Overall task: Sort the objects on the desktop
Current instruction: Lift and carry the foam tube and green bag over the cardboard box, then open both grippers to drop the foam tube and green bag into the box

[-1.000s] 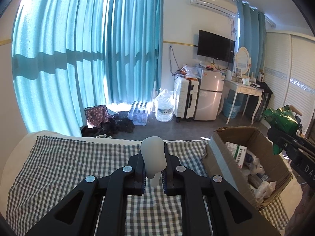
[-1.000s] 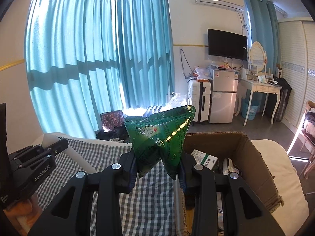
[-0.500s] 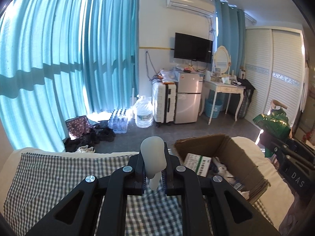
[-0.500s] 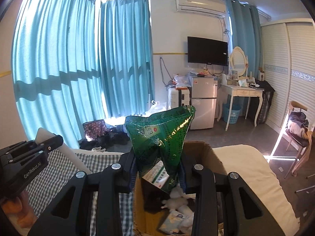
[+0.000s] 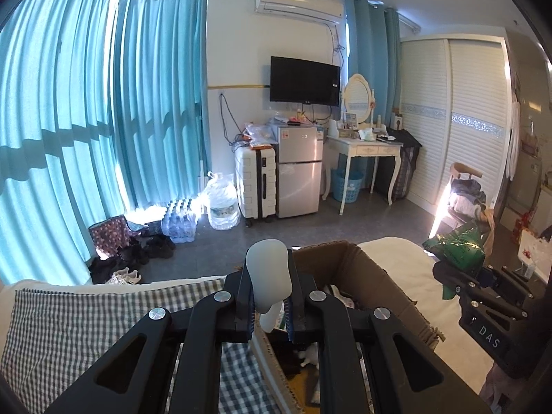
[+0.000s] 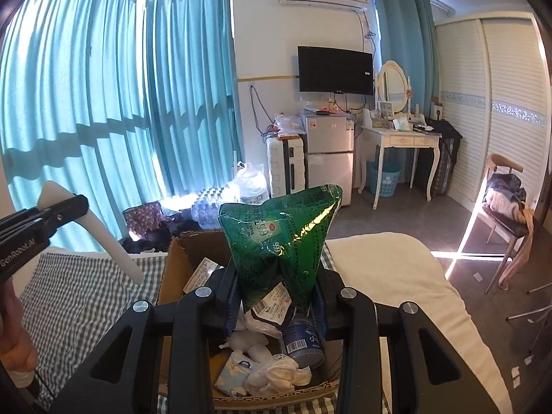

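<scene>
Above cardboard box (image 6: 179, 258): crinkled green foil packet (image 6: 279, 238), possibly snacks.

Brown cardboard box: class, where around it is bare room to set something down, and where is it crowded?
Free: checked cloth left of the brown cardboard box; white blanket right. Crowded: inside the box, packets and a blue can.

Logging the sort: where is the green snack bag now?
Right wrist view: green snack bag is clamped in the right claw, over the open cardboard box.

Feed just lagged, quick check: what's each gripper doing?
Left gripper: shut on a long white plastic tool.
Right gripper: shut on a crinkly green foil snack bag.
</scene>
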The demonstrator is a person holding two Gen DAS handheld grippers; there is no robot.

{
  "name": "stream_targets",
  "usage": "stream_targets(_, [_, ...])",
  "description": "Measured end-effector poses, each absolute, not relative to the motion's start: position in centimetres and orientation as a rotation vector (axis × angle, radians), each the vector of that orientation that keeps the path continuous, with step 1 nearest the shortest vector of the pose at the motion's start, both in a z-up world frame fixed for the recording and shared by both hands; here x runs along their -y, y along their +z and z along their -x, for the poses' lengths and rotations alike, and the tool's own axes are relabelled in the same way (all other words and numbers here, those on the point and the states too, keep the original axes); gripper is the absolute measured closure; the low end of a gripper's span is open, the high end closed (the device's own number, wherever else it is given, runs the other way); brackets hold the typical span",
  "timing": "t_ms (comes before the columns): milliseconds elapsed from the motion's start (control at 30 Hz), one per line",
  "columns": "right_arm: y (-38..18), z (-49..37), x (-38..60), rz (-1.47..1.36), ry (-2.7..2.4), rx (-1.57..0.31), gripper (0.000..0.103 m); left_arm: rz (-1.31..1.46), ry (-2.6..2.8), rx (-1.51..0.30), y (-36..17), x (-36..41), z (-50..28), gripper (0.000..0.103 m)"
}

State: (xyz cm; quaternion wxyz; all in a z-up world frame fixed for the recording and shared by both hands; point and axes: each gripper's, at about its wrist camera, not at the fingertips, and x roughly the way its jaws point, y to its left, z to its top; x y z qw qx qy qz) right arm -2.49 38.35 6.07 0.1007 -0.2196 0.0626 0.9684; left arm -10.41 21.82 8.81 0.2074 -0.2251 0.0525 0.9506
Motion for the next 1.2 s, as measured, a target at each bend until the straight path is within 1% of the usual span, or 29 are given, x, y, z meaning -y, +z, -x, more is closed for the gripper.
stream_targets(167, [4.5, 4.2, -38.8, 0.715, 2.879, -0.201, 0.070, 0.667, 2.616, -0.158, 7.2, -23.9, 11.7, 0.091])
stream_targets(433, [0.3, 7.7, -38.4, 0.957, 2.860, -0.133, 0.069, 0.807, 2.545, -0.150, 2.5, -26.7, 14.3, 0.091])
stream_targets(567, [-1.3, 9.3, -38.5, 1.062, 2.833, -0.129, 0.069, 0.875, 2.516, -0.154, 0.4, -27.7, 15.4, 0.090])
stream_targets(667, [-2.6, 10.3, -38.7, 1.129, 2.811, -0.148, 0.069, 0.959, 2.486, -0.144, -1.4, -28.4, 16.5, 0.090])
stream_targets(767, [-3.6, 10.9, -39.1, 1.195, 2.785, -0.173, 0.069, 0.978, 2.480, -0.153, -2.5, -29.0, 16.8, 0.089])
stream_targets(867, [-4.8, 11.2, -39.4, 1.251, 2.755, -0.167, 0.067, 0.996, 2.462, -0.151, -3.2, -29.2, 16.9, 0.087])
stream_targets(900, [-5.2, 11.3, -39.5, 1.266, 2.742, -0.161, 0.066, 1.001, 2.457, -0.154, -3.4, -29.4, 16.9, 0.080])
stream_targets(967, [-5.5, 11.5, -39.5, 1.280, 2.714, -0.150, 0.065, 1.012, 2.443, -0.152, -3.5, -29.6, 17.1, 0.076])
stream_targets(1033, [-5.2, 11.6, -39.2, 1.268, 2.698, -0.140, 0.055, 1.007, 2.446, -0.157, -3.3, -29.7, 17.1, 0.065])
stream_targets(1067, [-5.1, 11.5, -39.0, 1.252, 2.703, -0.126, 0.051, 0.996, 2.454, -0.154, -3.0, -29.6, 17.1, 0.053])
stream_targets(1100, [-4.9, 11.3, -38.8, 1.231, 2.712, -0.107, 0.043, 0.983, 2.464, -0.144, -2.6, -29.3, 17.0, 0.049])
stream_targets(1133, [-4.8, 11.1, -38.5, 1.210, 2.716, -0.087, 0.034, 0.971, 2.477, -0.135, -2.2, -29.1, 16.9, 0.049])
stream_targets(1200, [-4.3, 10.6, -38.1, 1.164, 2.708, -0.039, 0.030, 0.960, 2.481, -0.119, -1.5, -28.7, 16.7, 0.048])
